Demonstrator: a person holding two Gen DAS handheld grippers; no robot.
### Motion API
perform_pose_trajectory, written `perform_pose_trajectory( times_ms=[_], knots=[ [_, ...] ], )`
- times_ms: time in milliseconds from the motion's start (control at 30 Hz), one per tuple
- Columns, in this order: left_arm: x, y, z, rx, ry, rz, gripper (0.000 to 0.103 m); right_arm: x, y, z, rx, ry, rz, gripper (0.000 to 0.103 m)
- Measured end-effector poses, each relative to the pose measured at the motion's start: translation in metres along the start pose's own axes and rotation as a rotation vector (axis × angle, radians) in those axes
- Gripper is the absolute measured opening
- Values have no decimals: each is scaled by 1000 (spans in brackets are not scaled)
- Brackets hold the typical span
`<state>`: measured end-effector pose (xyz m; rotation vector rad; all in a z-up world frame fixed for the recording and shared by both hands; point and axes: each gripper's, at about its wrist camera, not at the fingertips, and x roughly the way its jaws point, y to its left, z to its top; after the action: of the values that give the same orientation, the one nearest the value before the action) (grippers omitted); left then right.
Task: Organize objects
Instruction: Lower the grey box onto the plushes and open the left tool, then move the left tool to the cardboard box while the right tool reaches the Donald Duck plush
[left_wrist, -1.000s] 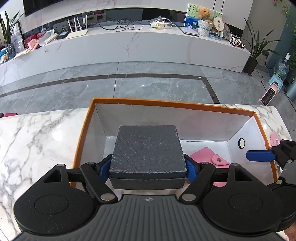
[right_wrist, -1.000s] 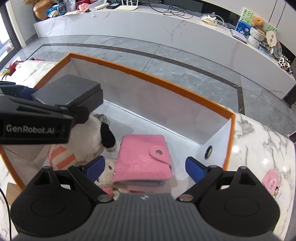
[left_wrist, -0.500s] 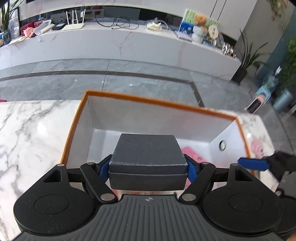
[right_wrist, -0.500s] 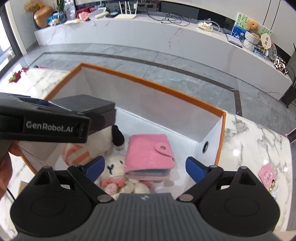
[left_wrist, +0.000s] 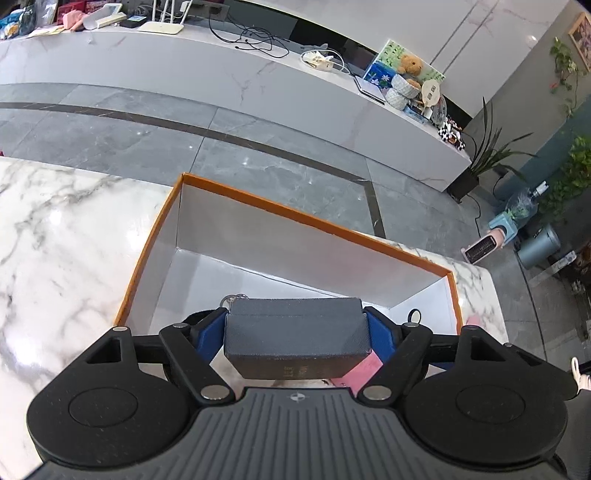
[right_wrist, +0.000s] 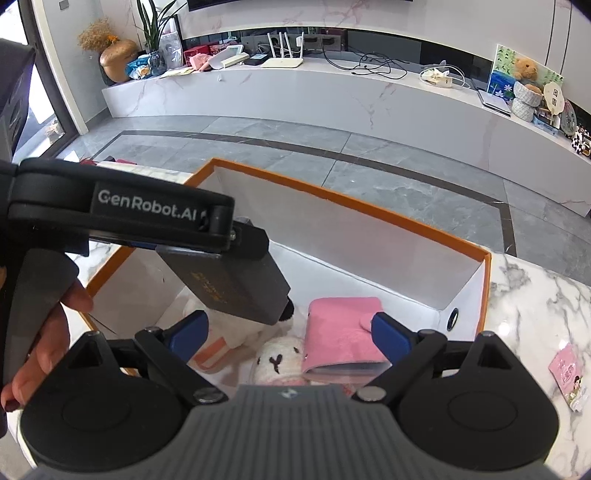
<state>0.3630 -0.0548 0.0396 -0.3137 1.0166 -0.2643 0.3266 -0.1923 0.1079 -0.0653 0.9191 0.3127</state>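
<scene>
The left gripper (left_wrist: 295, 332) is opening, its blue pads still flanking the dark grey box (left_wrist: 295, 338), tilted above the near left part of the orange-rimmed box (left_wrist: 317, 221). The right gripper (right_wrist: 290, 334) hangs spread and empty over the pink wallet (right_wrist: 341, 334). The wallet and plush toys (right_wrist: 277, 363) already lie inside; the grey box is seemingly the piece left. Only the right view shows the toys, and a pink card (right_wrist: 569, 373) near the table's right edge.
</scene>
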Motion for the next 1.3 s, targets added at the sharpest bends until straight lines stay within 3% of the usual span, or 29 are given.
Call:
perform_pose_trajectory(
  times_ms=[300, 733, 1033, 1300],
  knots=[
    [-21, -15, -1, 36, -60, -33, 92, -3, -2, 0, 11, -19, 1, 95],
    [-47, -33, -12, 131, -62, 66, 92, -24, -9, -20, 60, -32, 1, 96],
    [-107, -45, -56, 234, -110, 184, 92, -79, 5, -66, 85, -95, -22, 98],
    [-132, -14, -119, 198, -108, 253, 92, -112, 35, -127, 77, -157, -32, 100]
  ],
)
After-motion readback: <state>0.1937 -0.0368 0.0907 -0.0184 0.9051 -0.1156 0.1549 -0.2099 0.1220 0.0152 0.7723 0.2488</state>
